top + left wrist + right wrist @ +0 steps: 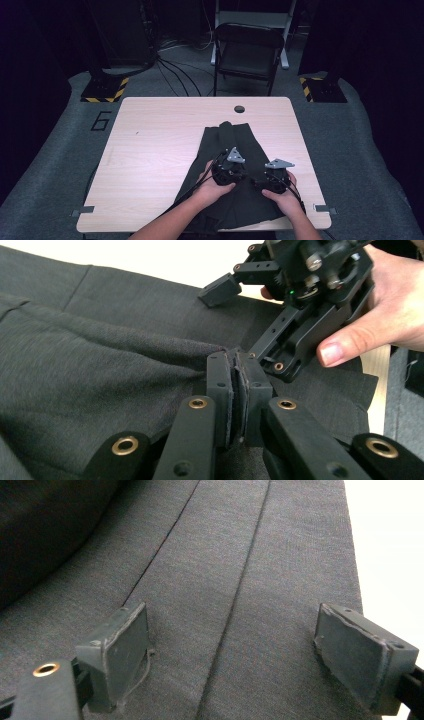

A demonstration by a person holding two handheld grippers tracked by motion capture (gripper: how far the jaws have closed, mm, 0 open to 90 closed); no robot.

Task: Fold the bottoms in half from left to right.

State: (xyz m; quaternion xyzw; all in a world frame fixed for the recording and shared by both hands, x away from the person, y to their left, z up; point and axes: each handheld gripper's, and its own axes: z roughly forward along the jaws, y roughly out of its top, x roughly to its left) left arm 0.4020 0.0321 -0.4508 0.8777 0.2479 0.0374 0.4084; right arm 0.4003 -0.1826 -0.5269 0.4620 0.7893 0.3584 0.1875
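Note:
A dark grey pleated garment [230,150] lies on the wooden table [155,150], reaching from its middle to the near edge. My left gripper [239,375] is shut on a raised fold of the garment [100,370], the cloth pinched between its pads. In the high view the left gripper [228,170] sits over the garment's middle. My right gripper [232,650] is open, its pads [120,640] wide apart just above flat pleated garment cloth [225,555]. The right gripper [274,179] rests near the garment's right edge, close beside the left one, and appears again as the right gripper [300,300] held by a hand.
A round cable hole [239,109] lies at the table's far edge. A folding chair [247,52] stands beyond the table. Bare table top spreads to the left of the garment. Dark stands with striped bases [106,89] flank the far corners.

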